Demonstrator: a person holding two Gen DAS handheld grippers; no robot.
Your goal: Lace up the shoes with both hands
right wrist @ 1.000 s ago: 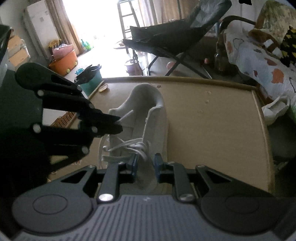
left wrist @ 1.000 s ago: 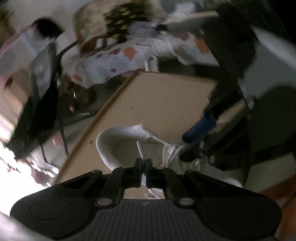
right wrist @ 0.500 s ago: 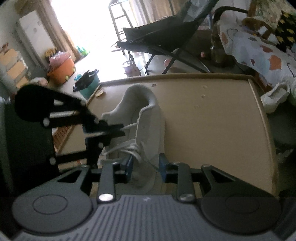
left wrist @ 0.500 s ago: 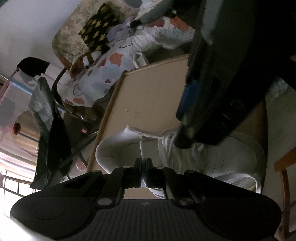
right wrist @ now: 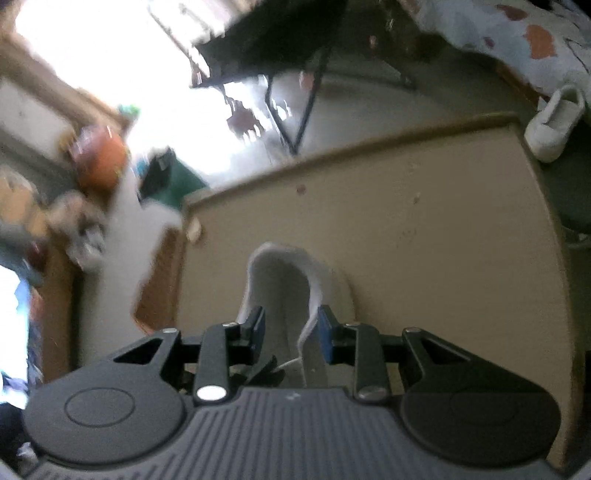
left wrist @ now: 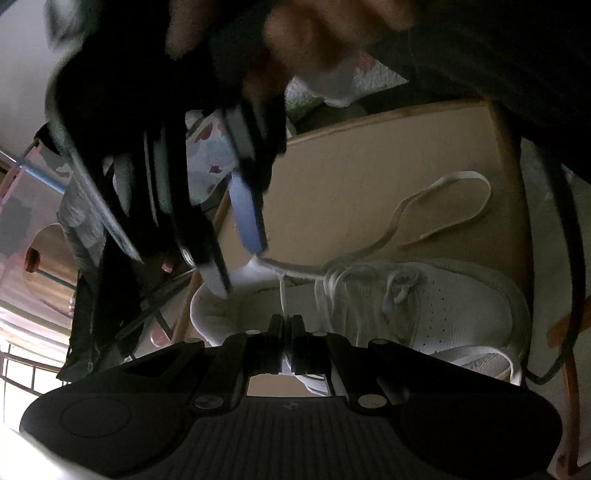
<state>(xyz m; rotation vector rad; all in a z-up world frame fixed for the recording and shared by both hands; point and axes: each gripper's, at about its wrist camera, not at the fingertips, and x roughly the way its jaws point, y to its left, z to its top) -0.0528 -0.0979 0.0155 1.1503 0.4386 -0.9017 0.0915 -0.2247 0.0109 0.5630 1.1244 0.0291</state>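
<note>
A white sneaker point(left wrist: 454, 306) lies on the tan table point(left wrist: 369, 177), toe to the right in the left wrist view. My left gripper point(left wrist: 285, 323) is shut on a thin white lace point(left wrist: 283, 295) that rises from the shoe's opening. The other lace end point(left wrist: 443, 206) lies in a loose loop on the table beyond the shoe. My right gripper point(left wrist: 240, 271), held by a hand, hangs over the heel with its blue pads point(left wrist: 247, 218) apart. In the right wrist view this gripper point(right wrist: 291, 326) is open, and the sneaker's heel collar point(right wrist: 284, 269) lies between its fingers without being pinched.
A second white shoe point(right wrist: 554, 125) sits off the table's far right corner. Beyond the table edge point(right wrist: 332, 155) stand a black folding chair point(right wrist: 280, 48), an orange tub point(right wrist: 99, 158) and a patterned bedspread point(right wrist: 517, 33). A dark cable point(left wrist: 569, 258) hangs at the right.
The right gripper has moved from above the laces back over the heel and its jaws stand wider. The left gripper has stayed shut on the lace while rolling.
</note>
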